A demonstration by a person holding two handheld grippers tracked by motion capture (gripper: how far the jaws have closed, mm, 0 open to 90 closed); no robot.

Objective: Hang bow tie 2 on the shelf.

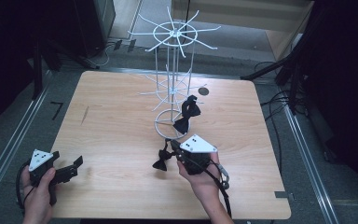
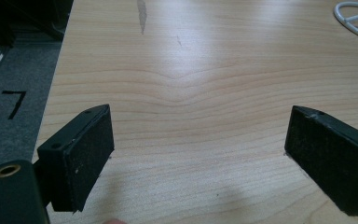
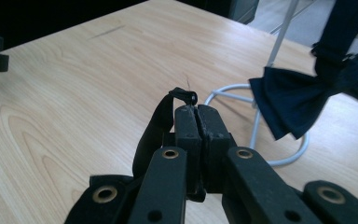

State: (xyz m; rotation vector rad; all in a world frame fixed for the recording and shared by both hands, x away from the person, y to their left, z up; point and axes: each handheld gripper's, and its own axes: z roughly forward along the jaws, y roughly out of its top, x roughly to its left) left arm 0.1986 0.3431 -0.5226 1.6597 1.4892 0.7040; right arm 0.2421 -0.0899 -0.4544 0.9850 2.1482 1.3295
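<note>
A white wire rack (image 1: 172,70) stands at the middle back of the wooden table (image 1: 121,126). One dark bow tie (image 1: 186,114) hangs from its lower arms, just above the base ring; the same bow tie (image 3: 293,100) is at the right of the right gripper view. My right gripper (image 1: 173,145) is in front of the rack, shut on the black strap (image 3: 161,121) of a second bow tie (image 1: 160,162), which dangles below it just over the table. My left gripper (image 1: 74,169) rests open at the table's near left, its pads (image 2: 86,149) wide apart over bare wood.
The rack's base ring (image 3: 284,161) lies just right of my right gripper (image 3: 196,112). A small dark round mark (image 1: 203,91) sits on the table behind the rack. Cables (image 1: 279,100) run along the floor at the right. The left half of the table is bare wood.
</note>
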